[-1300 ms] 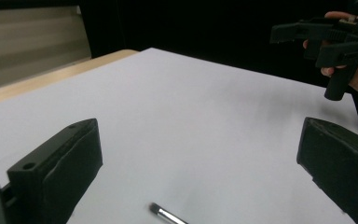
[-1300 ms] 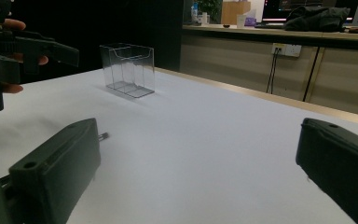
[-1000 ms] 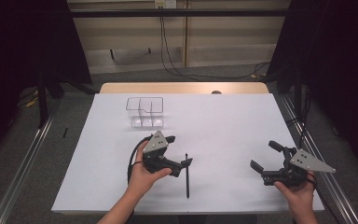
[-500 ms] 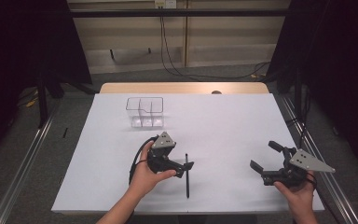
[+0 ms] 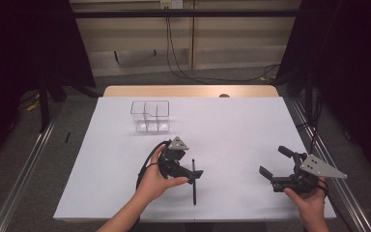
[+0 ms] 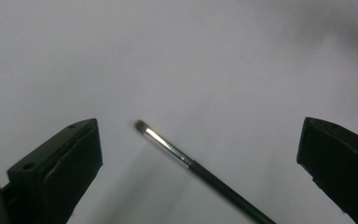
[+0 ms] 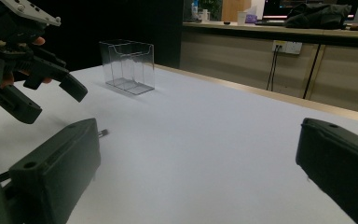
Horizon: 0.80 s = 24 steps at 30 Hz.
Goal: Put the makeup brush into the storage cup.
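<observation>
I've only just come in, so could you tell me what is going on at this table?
A person holds tongs in each hand over a white table. The left tongs are open and poised over a thin black brush lying flat on the table, its bristle tip between the jaws in the left gripper view, not yet gripped. The right tongs are open and hold nothing, off to the side. A clear compartment box stands farther back.
</observation>
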Motion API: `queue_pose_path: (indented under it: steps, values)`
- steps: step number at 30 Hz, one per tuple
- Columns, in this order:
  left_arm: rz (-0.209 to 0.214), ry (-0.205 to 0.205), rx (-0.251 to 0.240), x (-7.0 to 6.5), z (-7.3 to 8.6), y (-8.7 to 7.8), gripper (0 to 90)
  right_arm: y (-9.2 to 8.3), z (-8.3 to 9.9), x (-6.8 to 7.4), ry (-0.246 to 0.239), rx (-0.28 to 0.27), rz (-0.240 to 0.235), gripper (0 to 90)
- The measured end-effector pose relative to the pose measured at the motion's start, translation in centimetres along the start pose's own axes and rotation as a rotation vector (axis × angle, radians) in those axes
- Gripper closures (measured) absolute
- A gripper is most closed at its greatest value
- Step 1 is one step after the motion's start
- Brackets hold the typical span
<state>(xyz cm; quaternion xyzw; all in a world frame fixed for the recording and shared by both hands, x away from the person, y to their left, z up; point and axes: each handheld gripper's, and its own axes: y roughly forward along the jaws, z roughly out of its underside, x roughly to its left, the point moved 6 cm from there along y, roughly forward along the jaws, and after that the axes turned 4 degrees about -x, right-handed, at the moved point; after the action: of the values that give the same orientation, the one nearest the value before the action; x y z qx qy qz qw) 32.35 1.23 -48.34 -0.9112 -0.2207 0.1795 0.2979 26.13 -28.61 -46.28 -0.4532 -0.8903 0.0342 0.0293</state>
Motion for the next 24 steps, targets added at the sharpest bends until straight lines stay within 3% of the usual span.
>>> queue_pose_path:
  steps: [7, 13, 15, 19, 24]
  values:
    - [-0.006, -0.013, 0.044, 0.0, -0.1, 0.1, 0.0, 0.0, 0.0, 0.0, 0.0, 0.002, -0.001, 0.0]
    - [-0.006, -0.022, 0.11, -0.2, 0.0, 0.5, 0.0, 0.0, 0.0, 0.1, -0.001, 0.002, -0.002, 0.0]
    - [-0.017, -0.051, 0.132, -0.3, 0.1, 0.8, 0.0, 0.0, 0.0, 0.0, -0.002, 0.002, -0.002, 0.0]
    - [-0.02, -0.035, 0.177, -0.2, 0.2, 0.8, 0.0, 0.0, 0.0, 0.0, -0.002, 0.001, -0.001, 0.0]
    - [-0.018, -0.048, 0.207, -0.3, 0.3, 1.0, 0.0, 0.0, 0.0, 0.0, 0.003, 0.001, 0.0, 0.0]
